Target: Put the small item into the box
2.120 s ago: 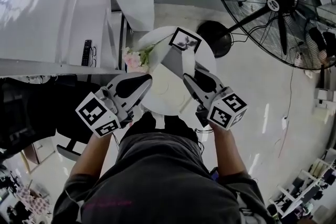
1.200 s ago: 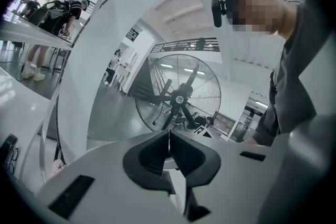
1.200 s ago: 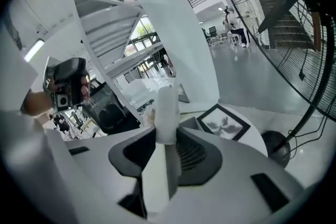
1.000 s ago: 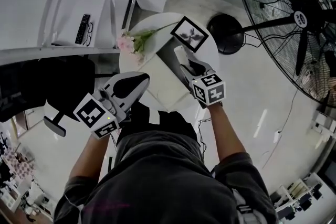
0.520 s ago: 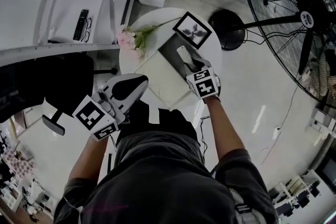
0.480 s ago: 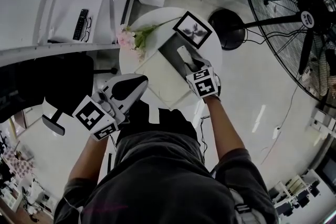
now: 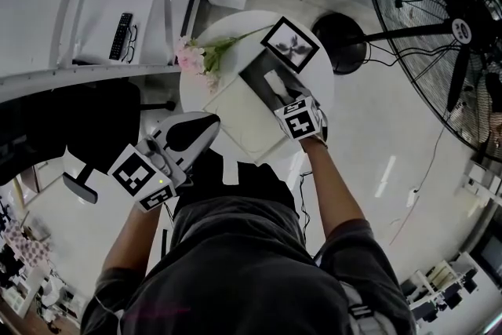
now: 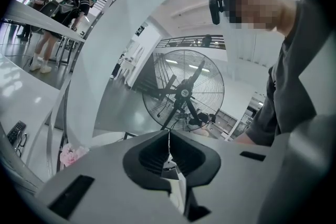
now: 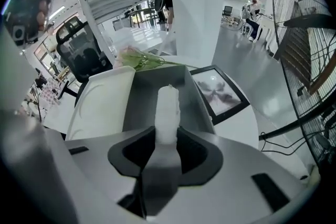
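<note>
A small white item point(image 9: 168, 112) stands between the jaws of my right gripper point(image 9: 168, 136), its tip sticking out over the grey inside of the open box point(image 9: 142, 93). The jaws are opening, with the pads still against the item. In the head view the right gripper point(image 7: 284, 96) hovers over the box point(image 7: 259, 74) on the round white table point(image 7: 229, 31), and the item point(image 7: 275, 82) shows just beyond the fingertips. The box's white lid point(image 7: 241, 115) lies open toward me. My left gripper point(image 7: 205, 121) is shut and empty, held off the table's near left edge.
A black picture frame point(image 7: 292, 44) lies behind the box, and pink flowers point(image 7: 196, 59) sit at the table's left. A big floor fan point(image 7: 439, 27) stands to the right. A remote point(image 7: 119, 36) rests on the white desk at left.
My right gripper has moved forward from the table's near edge to above the open box, carrying the white item. The left gripper has stayed low at the left.
</note>
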Motion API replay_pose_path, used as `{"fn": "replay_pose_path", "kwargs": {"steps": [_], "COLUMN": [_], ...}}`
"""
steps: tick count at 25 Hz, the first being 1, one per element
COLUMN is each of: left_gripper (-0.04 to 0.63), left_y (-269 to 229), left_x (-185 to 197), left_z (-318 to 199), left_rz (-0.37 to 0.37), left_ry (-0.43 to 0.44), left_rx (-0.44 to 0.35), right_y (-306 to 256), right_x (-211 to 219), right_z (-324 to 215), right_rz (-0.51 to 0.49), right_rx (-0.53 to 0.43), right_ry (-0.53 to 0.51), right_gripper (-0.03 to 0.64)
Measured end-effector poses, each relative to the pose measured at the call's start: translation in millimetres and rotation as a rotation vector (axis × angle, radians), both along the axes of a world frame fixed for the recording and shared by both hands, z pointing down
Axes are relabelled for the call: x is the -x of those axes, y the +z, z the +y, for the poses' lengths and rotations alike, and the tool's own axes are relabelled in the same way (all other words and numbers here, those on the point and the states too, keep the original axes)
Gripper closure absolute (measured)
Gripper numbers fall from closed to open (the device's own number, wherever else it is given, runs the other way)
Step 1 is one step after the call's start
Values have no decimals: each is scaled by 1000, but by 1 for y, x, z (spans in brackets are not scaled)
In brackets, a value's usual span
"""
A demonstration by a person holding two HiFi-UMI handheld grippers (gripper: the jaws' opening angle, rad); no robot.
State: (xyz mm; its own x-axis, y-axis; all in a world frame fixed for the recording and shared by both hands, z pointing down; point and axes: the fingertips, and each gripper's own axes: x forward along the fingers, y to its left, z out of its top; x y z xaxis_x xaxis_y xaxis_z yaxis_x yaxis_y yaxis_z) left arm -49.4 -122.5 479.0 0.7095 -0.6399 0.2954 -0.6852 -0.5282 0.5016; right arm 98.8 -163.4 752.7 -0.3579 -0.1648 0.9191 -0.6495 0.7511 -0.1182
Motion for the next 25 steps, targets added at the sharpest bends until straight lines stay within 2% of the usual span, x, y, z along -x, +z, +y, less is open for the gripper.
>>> {"fn": "replay_pose_path", "kwargs": {"steps": [5, 11, 18, 25], "left_gripper": [574, 574, 574, 574], "left_y": [-2, -11, -33, -58], "left_x": [2, 1, -4, -3], "left_z": [1, -2, -8, -9], "left_rz": [-5, -2, 3, 4], "left_ry": [4, 26, 65, 113], "left_rx": [-1, -21, -65, -116], "right_y": [4, -16, -64, -133], "right_x": [-3, -4, -6, 10], "right_z": [2, -4, -7, -7], "right_rz": [14, -49, -123, -243], "right_rx": [17, -25, -82, -172], "right_ry": [14, 56, 114, 174], "right_gripper": [450, 444, 454, 490]}}
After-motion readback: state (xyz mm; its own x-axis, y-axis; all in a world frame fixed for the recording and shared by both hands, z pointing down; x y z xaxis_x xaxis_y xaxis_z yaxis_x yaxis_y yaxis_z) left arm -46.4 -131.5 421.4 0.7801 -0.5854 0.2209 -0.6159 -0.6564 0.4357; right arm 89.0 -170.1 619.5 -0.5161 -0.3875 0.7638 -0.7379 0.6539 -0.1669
